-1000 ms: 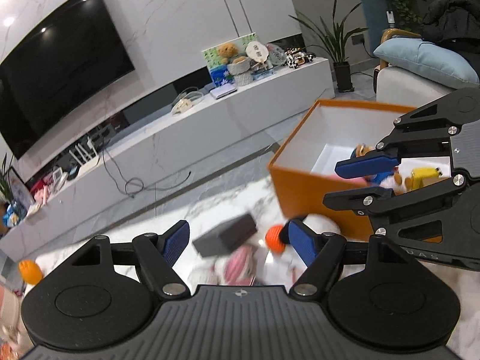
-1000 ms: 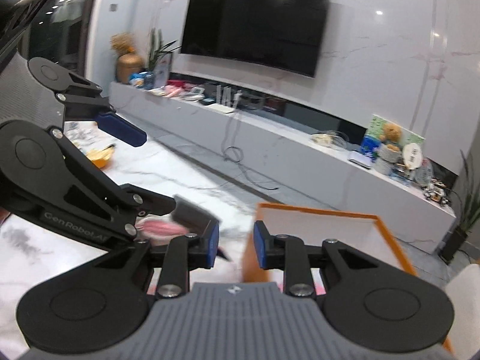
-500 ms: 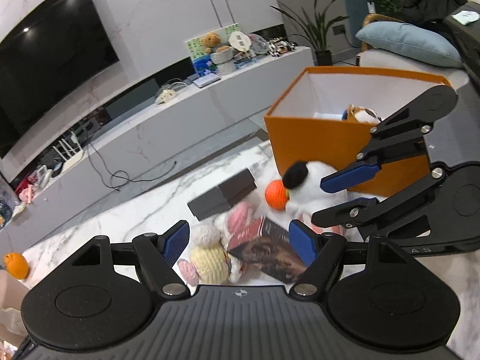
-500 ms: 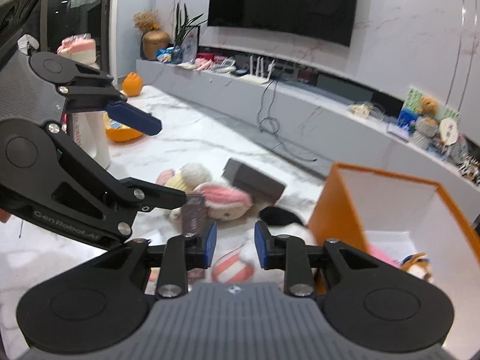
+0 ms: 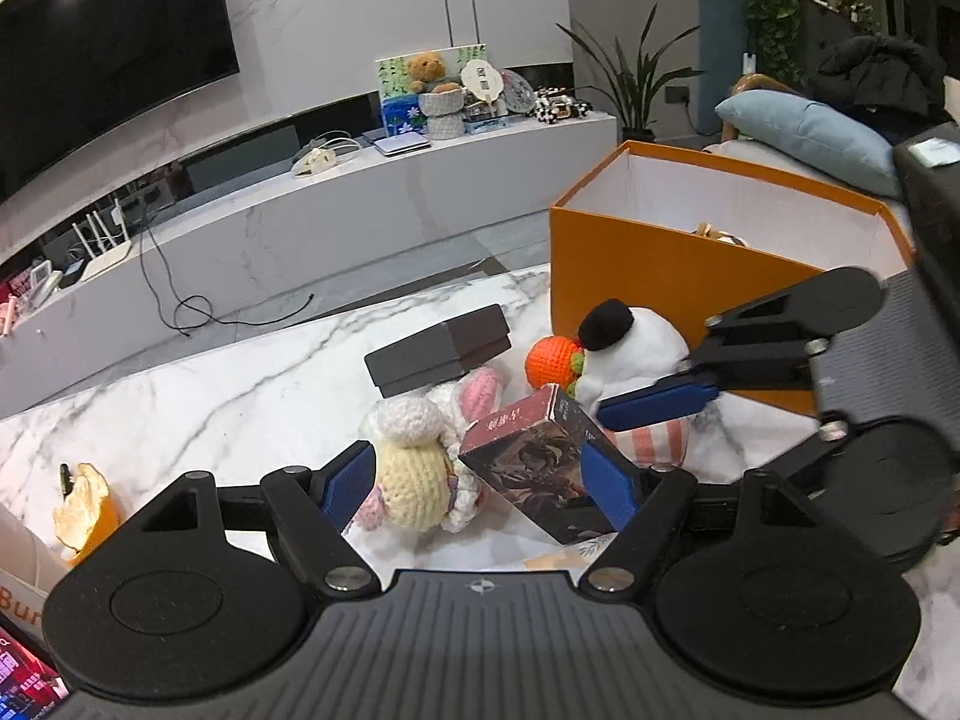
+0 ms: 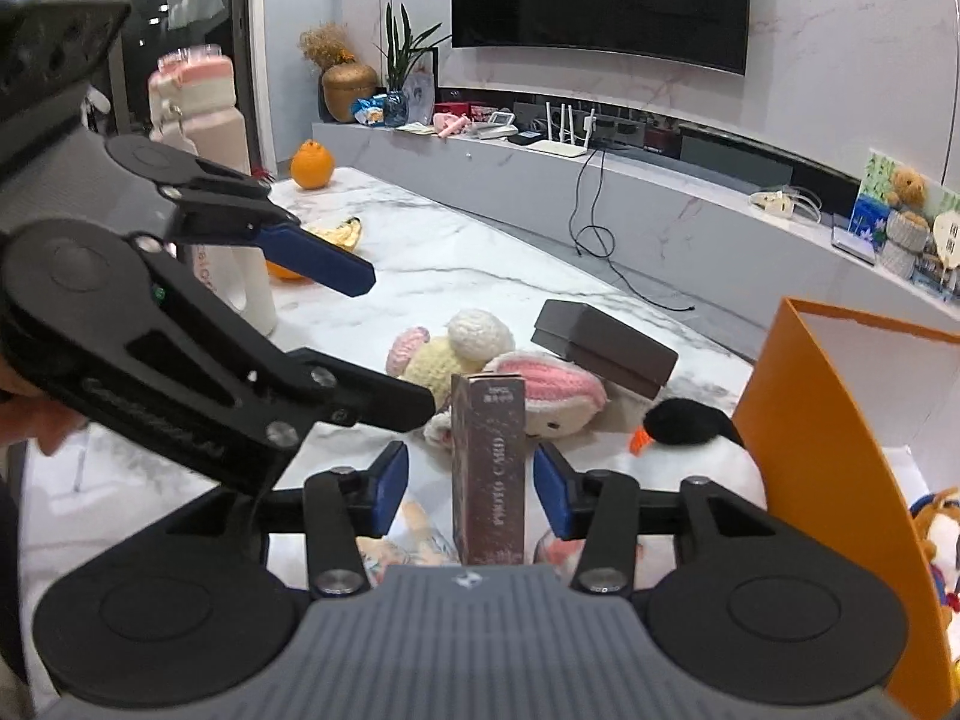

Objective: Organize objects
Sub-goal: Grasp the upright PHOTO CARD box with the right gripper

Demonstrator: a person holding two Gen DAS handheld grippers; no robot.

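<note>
The right gripper (image 6: 471,483), its jaws just opening, brackets the upright card box (image 6: 489,468) on the counter (image 6: 420,252) without touching it, the left gripper (image 5: 474,480) wide; next, closing and lifting toward the orange box (image 6: 840,420).

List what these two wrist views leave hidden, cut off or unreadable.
- Orange box contents: left wrist view, near wall hides all but one toy top.
- Card box base: right wrist view, right claw body covers it.
- Pink striped item: left wrist view, right claw's blue finger crosses it.
</note>
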